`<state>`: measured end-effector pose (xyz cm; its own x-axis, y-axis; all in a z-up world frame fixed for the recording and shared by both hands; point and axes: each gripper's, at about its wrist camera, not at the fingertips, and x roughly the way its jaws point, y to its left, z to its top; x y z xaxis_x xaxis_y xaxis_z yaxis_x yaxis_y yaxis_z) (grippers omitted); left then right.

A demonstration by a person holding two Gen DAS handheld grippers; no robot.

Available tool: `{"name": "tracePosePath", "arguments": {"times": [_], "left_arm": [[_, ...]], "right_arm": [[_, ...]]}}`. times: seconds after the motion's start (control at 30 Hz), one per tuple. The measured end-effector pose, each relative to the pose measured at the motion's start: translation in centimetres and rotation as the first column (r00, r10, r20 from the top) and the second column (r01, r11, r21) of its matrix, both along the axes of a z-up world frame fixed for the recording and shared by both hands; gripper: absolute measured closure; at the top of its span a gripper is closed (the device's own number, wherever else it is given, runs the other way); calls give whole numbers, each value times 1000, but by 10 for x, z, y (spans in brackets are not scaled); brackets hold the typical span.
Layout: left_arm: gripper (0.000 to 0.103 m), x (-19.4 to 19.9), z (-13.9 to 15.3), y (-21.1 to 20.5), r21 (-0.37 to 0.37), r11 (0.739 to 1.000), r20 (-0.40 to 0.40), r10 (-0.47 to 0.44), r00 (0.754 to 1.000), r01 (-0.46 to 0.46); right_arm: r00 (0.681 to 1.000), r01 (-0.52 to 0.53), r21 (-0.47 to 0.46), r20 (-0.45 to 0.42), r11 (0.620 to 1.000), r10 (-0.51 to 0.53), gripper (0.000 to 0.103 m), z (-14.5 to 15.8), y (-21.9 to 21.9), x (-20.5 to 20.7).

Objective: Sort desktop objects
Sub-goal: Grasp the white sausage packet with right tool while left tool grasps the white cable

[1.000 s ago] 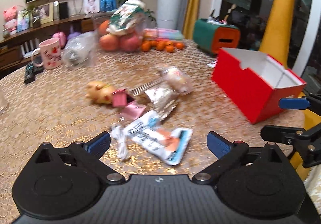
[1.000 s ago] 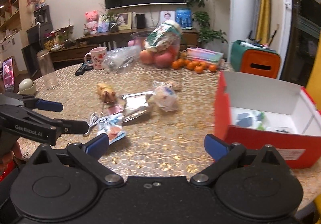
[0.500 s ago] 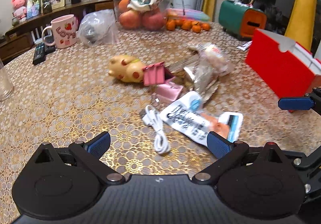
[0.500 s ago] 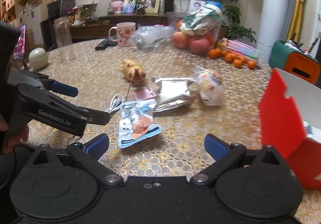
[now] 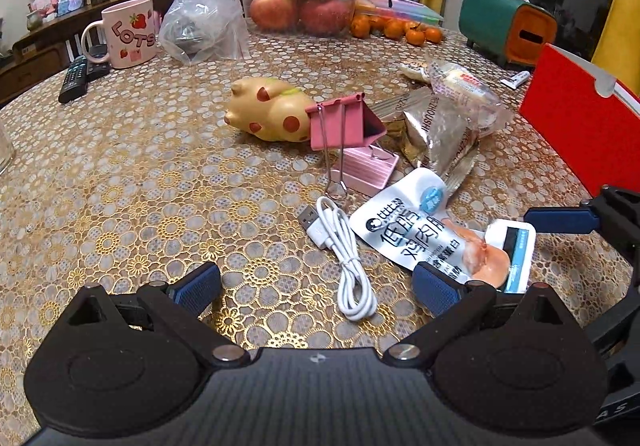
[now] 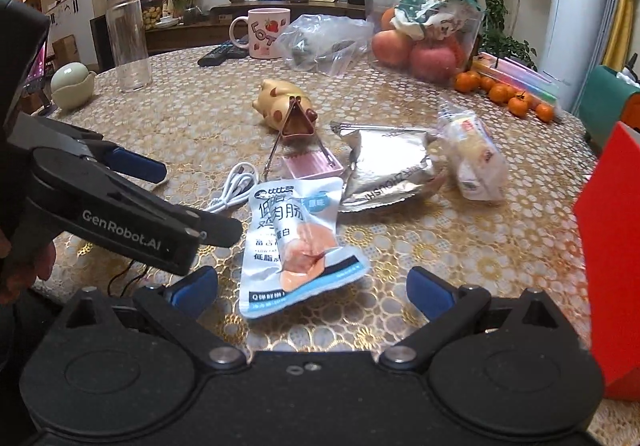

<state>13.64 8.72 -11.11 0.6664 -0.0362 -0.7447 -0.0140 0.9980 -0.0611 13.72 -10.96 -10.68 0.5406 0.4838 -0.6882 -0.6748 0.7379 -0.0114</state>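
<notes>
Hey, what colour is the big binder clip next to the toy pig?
Pink, with silver wire handles. The binder clip shows best in the left wrist view.

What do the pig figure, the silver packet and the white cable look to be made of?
Pig figure: smooth, matte, probably soft vinyl or rubber. Silver packet: crinkled metallic foil film, reflective creases. White cable: glossy plastic sheath, with a metal USB plug.

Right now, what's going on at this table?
A person holds two grippers over a cluttered table, sorting it. Neither holds anything; both sets of jaws stand open. The left gripper hovers by the white cable. The right gripper faces the sausage packet, which lies flat beside the foil bag. The red box stands at the right edge.
</notes>
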Motion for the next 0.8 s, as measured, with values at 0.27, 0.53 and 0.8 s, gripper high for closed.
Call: {"name": "tracePosePath", "arguments": {"times": [0.27,0.53,0.8], "left_arm": [[0,3,0,10,-21,999,13,30,999,-29],[1,4,-1,1,-14,1000,35,12,999,-12],[26,9,0,-15,22,1000,56,-18,998,17]], "right_arm": [[1000,-15,28,-13,1000,15,7,-10,10,15],[999,-29,28,17,999,28,36,-7,3,18],[999,-29,14,19,999,29,40,-1,-9,12]]}}
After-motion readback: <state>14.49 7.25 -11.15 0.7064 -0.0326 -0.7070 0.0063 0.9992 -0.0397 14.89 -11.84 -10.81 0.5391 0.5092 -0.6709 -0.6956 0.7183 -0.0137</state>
